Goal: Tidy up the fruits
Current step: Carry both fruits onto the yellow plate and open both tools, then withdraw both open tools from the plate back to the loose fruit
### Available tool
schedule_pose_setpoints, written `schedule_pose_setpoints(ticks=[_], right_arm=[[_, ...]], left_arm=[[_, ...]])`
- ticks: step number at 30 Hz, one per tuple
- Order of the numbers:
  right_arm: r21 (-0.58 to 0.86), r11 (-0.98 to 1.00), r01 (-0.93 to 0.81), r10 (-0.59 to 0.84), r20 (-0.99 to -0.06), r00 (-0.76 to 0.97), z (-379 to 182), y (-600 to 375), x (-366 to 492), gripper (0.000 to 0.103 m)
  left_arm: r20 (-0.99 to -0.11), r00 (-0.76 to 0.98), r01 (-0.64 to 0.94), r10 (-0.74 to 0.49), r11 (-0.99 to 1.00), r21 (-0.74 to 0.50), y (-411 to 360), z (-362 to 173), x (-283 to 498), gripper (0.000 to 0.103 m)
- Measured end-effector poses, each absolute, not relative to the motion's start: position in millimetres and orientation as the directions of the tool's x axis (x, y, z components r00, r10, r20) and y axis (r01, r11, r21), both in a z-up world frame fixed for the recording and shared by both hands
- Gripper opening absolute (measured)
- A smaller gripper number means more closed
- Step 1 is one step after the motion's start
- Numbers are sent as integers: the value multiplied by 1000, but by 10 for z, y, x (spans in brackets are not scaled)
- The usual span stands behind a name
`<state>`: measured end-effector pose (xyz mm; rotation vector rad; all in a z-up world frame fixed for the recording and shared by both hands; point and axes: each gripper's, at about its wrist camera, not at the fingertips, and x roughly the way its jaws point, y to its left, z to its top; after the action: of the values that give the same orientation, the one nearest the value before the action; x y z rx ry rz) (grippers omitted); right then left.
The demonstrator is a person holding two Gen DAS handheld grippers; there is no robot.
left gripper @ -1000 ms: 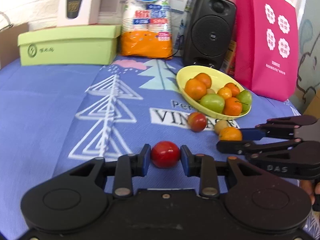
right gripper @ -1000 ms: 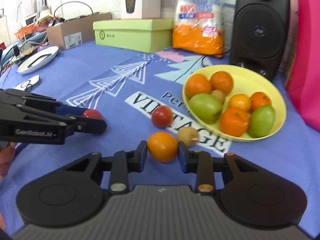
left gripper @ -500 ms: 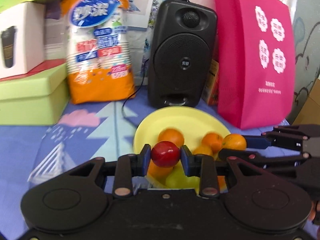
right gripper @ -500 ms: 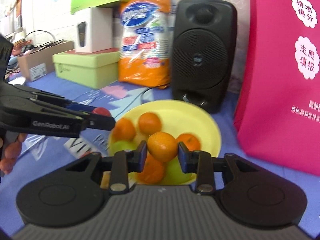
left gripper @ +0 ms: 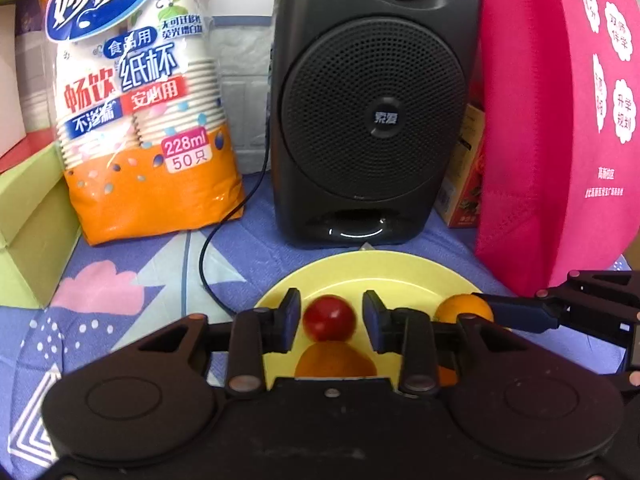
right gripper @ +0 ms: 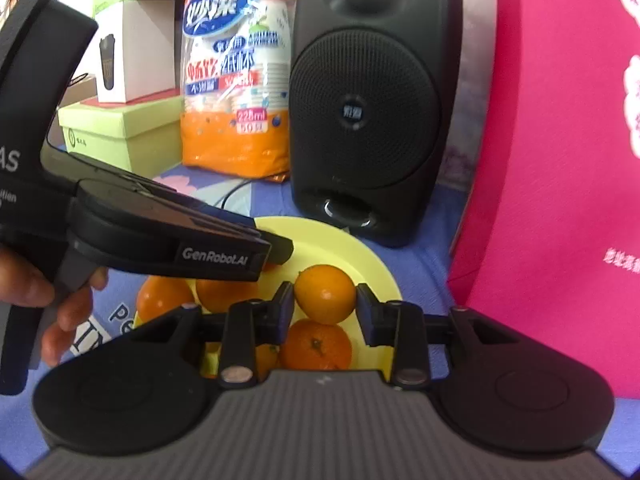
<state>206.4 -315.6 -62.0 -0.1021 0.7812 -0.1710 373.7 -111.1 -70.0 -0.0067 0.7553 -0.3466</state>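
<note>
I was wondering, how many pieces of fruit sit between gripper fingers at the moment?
2. A red fruit sits loose between the fingers of the left gripper, whose jaws have just been opening, above the yellow bowl. An orange is clamped in the right gripper.

Worktop [left gripper: 248,236] covered w/ blue patterned cloth. Behind: black speaker [left gripper: 372,112], paper-cup pack [left gripper: 140,120], green box [right gripper: 120,132], pink bag [left gripper: 560,140] are seen. Bright, even light.

Red tomato [left gripper: 329,317] and orange mandarin [right gripper: 325,293] over the yellow bowl [left gripper: 380,270]; black speaker [left gripper: 372,112] at twelve o'clock, pink bag [left gripper: 560,120] at two, blue patterned cloth [left gripper: 120,280] beneath.
</note>
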Motion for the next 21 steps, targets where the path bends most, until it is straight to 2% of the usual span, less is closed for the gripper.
schedule_pose_setpoints(ticks=[2, 6, 15, 19, 21], right_arm=[[-169, 980, 107, -195, -682, 704, -611, -3130, 2032, 34], [-201, 973, 116, -221, -652, 725, -516, -3073, 1868, 45], [-135, 984, 113, -173, -609, 774, -325, -2826, 1159, 45], [-100, 991, 93, -135, -622, 771, -395, -2624, 953, 55], [-81, 993, 82, -115, -627, 771, -440, -2512, 861, 56]], left_arm=[[-658, 685, 313, -312, 942, -121, -1088, -676, 3696, 40], [-632, 709, 312, -314, 943, -118, -971, -550, 3527, 49], [-574, 741, 319, -348, 935, -155, -447, -378, 2753, 49], [-576, 750, 294, -327, 943, -153, -273, -438, 2363, 52], [-584, 748, 289, -316, 947, -142, -247, -498, 2182, 54]])
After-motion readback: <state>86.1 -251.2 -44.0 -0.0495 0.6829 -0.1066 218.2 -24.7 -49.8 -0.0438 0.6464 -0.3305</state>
